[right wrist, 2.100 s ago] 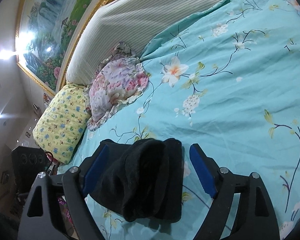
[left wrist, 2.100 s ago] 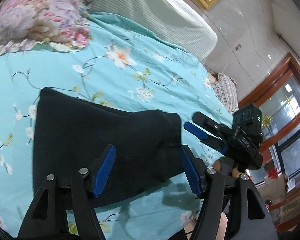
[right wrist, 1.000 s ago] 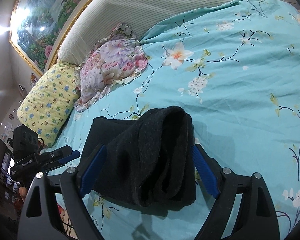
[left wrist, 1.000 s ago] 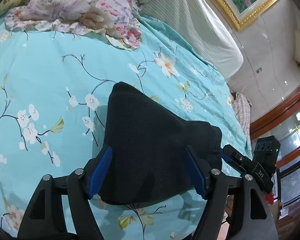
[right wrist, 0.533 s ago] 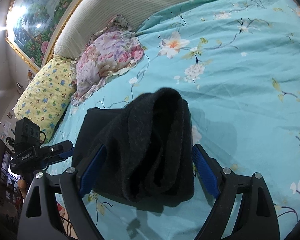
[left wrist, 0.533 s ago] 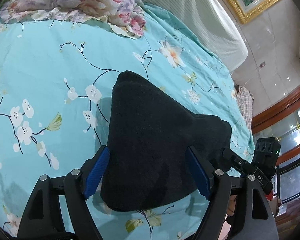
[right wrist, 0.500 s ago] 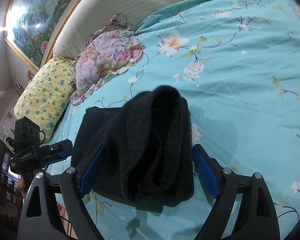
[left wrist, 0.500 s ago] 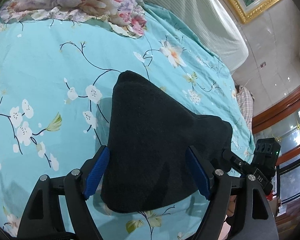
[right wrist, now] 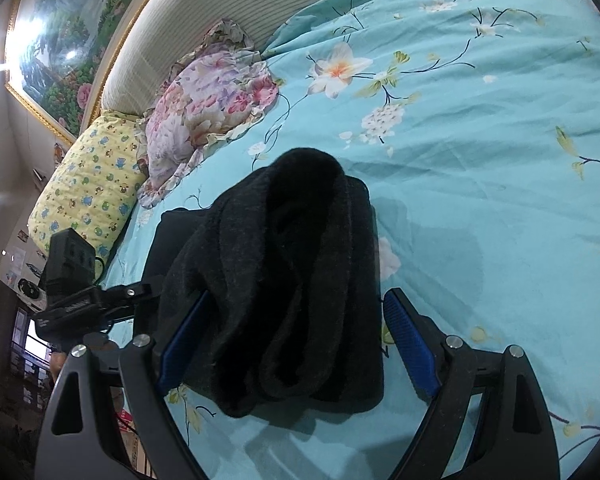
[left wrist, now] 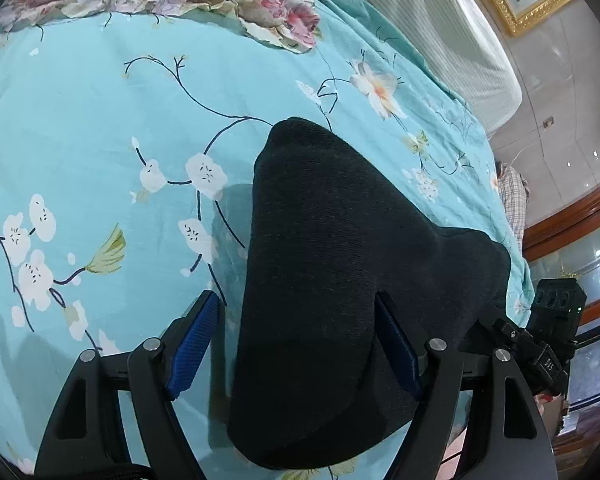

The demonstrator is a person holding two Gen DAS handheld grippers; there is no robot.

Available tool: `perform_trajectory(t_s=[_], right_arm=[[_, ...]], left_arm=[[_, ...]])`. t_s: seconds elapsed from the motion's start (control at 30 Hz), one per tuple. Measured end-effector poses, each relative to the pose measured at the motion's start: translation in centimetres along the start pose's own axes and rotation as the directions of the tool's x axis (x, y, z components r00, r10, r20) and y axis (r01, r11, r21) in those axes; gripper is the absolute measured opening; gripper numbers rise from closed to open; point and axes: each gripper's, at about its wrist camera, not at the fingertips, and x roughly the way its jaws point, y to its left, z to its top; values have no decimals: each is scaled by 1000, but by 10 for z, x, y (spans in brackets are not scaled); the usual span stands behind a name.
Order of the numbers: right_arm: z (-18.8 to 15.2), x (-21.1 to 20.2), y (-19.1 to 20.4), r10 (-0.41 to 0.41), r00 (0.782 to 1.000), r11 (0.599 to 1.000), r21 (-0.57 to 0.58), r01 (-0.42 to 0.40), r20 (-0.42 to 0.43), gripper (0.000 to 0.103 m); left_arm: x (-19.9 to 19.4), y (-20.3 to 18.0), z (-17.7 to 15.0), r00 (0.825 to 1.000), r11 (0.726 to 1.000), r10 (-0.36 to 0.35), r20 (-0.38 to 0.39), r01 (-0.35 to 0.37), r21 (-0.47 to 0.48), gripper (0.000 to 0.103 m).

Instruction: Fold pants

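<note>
The black pants (left wrist: 332, 272) lie folded in a thick bundle on the turquoise flowered bedspread (left wrist: 100, 140). My left gripper (left wrist: 296, 352) is open, its blue pads either side of the bundle's near end. In the right wrist view the pants (right wrist: 284, 280) show stacked rolled layers. My right gripper (right wrist: 296, 344) is open and straddles that end. Each gripper also shows in the other's view: the right one (left wrist: 540, 344) at the bundle's far side, the left one (right wrist: 88, 300) at its left.
A pink flowered pillow (right wrist: 208, 100) and a yellow patterned pillow (right wrist: 84, 192) lie by the striped headboard (right wrist: 240, 4). A framed painting (right wrist: 72, 12) hangs above. The bed's edge (left wrist: 516, 240) runs at the right, with wooden window frames beyond.
Both grippers have come closer and lower over the folded bundle, which now fills the space between their open fingers. The pants lie still on the bed.
</note>
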Motion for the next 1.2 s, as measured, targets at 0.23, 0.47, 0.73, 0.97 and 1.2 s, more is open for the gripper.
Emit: perform_trajectory(t_s=[0.23, 0.47, 0.73, 0.97, 1.2], right_arm=[[1, 5, -1, 24, 1000, 1000, 1, -24, -8, 82], [0, 7, -3, 47, 999, 999, 29, -46, -15, 57], [4, -2, 15, 52, 998, 999, -8, -52, 19, 48], [11, -2, 43, 92, 995, 994, -60, -91, 27, 46], [23, 18, 80, 142, 990, 983, -117, -139, 14, 46]], left_arm=[[2, 2, -1, 999, 999, -47, -7, 47, 6, 51], [-6, -7, -3, 999, 998, -53, 12, 53, 31, 39], [-30, -14, -3, 997, 997, -54, 61, 51, 51, 31], [-69, -9, -3, 990, 998, -36, 136, 29, 53, 31], [-107, 17, 1, 978, 1000, 19, 208, -21, 9, 31]])
